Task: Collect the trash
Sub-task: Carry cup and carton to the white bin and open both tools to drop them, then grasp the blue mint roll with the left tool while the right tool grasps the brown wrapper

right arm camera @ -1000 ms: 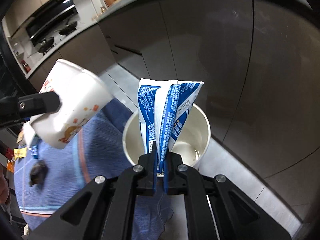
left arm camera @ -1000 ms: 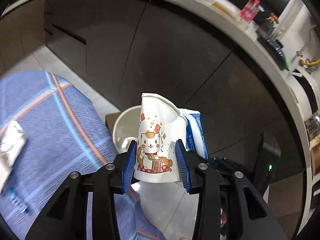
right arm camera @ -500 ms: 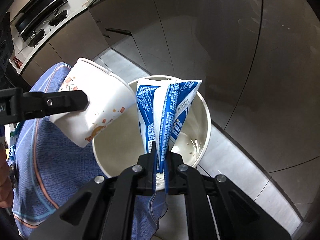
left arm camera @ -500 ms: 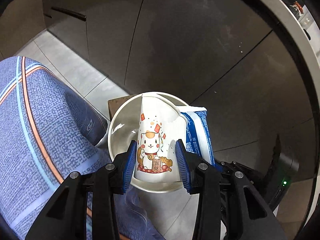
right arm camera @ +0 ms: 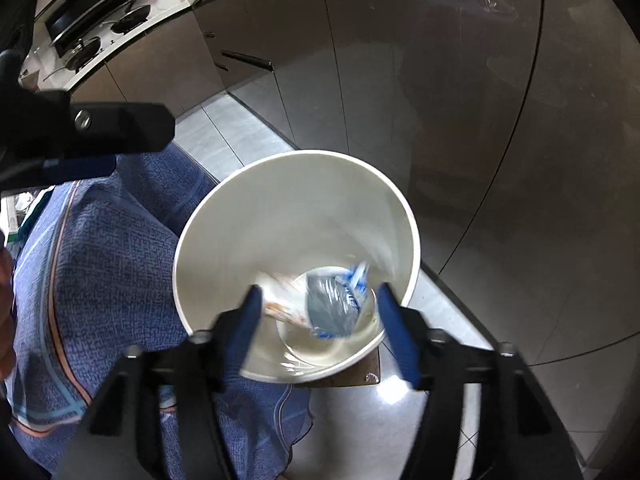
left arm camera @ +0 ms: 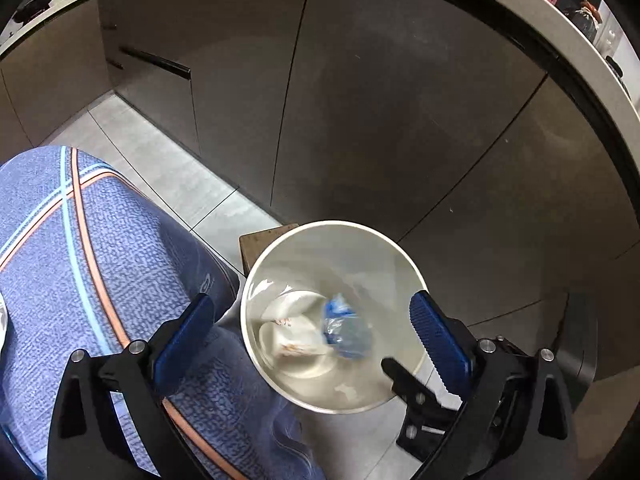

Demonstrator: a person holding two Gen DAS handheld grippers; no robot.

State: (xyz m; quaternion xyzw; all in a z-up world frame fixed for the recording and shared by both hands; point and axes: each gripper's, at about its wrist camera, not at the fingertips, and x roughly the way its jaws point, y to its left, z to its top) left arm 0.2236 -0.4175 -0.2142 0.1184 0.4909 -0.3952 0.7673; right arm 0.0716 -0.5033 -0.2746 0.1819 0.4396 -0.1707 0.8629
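Round white plastic bin [left arm camera: 256, 280] beside blue-clothed desk [left arm camera: 80, 260] edge, crumpled white paper cup [left arm camera: 288, 328] and blue-white wrapper [left arm camera: 346, 330] inside, left tool [left arm camera: 308, 336] and right tool [right arm camera: 318, 328] both just spread, empty, dark cabinets [left arm camera: 360, 100] behind.

Strong fisheye bending is seen at the dark edges; the glossy grey cabinet doors [right arm camera: 440, 80] carry soft glare, and motion blur smears the white round plastic bin [right arm camera: 224, 208] contents and the right view's foreground

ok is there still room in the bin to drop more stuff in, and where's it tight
Yes. The white bin is bare down its walls; only the bottom is crowded, where the paper cup and blue wrapper lie. Both the left gripper and right gripper hang open above it. Bare floor tiles run between the blue cloth and cabinets.
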